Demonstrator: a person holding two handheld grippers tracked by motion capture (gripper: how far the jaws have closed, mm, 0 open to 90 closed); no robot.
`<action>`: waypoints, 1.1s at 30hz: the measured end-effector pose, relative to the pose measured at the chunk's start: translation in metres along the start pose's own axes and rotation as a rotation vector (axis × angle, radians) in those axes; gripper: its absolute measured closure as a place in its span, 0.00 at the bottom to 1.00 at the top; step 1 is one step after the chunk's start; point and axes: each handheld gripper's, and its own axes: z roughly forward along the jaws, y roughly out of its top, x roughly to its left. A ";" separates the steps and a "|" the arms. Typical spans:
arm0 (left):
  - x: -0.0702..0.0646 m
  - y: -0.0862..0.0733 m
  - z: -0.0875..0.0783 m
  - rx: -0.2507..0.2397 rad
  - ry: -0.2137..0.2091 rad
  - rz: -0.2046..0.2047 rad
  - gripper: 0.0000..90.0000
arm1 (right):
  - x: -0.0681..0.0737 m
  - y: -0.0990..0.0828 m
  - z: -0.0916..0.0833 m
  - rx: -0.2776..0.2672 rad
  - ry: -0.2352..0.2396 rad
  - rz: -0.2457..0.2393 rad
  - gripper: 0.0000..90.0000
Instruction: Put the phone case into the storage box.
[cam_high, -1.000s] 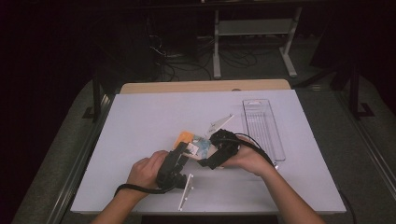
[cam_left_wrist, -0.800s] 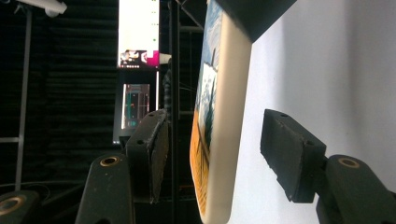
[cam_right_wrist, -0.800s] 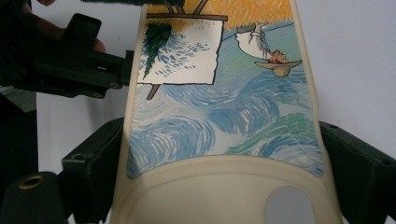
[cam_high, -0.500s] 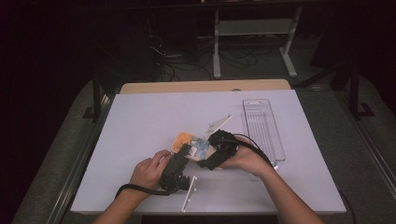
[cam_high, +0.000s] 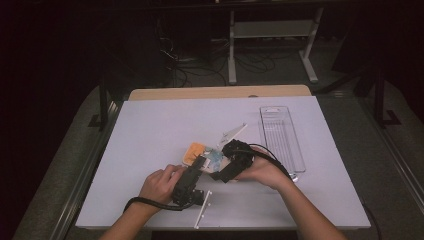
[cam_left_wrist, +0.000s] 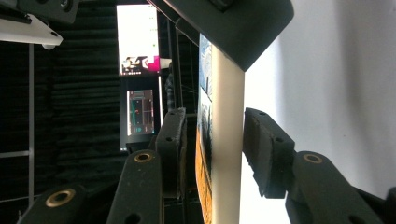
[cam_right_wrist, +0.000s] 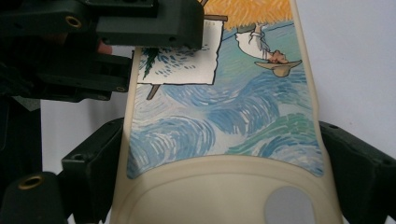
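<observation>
Overhead, both hands meet mid-table (cam_high: 150, 125), the left gripper (cam_high: 200, 164) and right gripper (cam_high: 226, 167) converging on a painted phone case (cam_high: 200, 151). Along the left gripper (cam_left_wrist: 212, 154), jaws have just been closing, bracketing the case's cream edge (cam_left_wrist: 226, 140). From the right gripper (cam_right_wrist: 219, 158), jaws clamp the glossy, swirl-painted case (cam_right_wrist: 224, 116) by its sides.

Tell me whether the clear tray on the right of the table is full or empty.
Empty. In the high view the clear tray shows just its ribbed bottom and the white table through it, with nothing lying inside.
</observation>
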 end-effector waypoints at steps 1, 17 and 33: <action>0.000 0.000 0.000 0.000 0.000 0.001 0.68 | 0.000 0.000 0.000 0.000 -0.001 0.000 0.11; -0.002 0.002 0.000 0.002 -0.013 0.030 0.82 | -0.001 0.000 0.003 0.004 0.001 -0.021 0.11; -0.001 0.003 -0.002 0.003 -0.026 0.036 0.87 | -0.002 -0.001 0.005 0.022 0.014 -0.011 0.10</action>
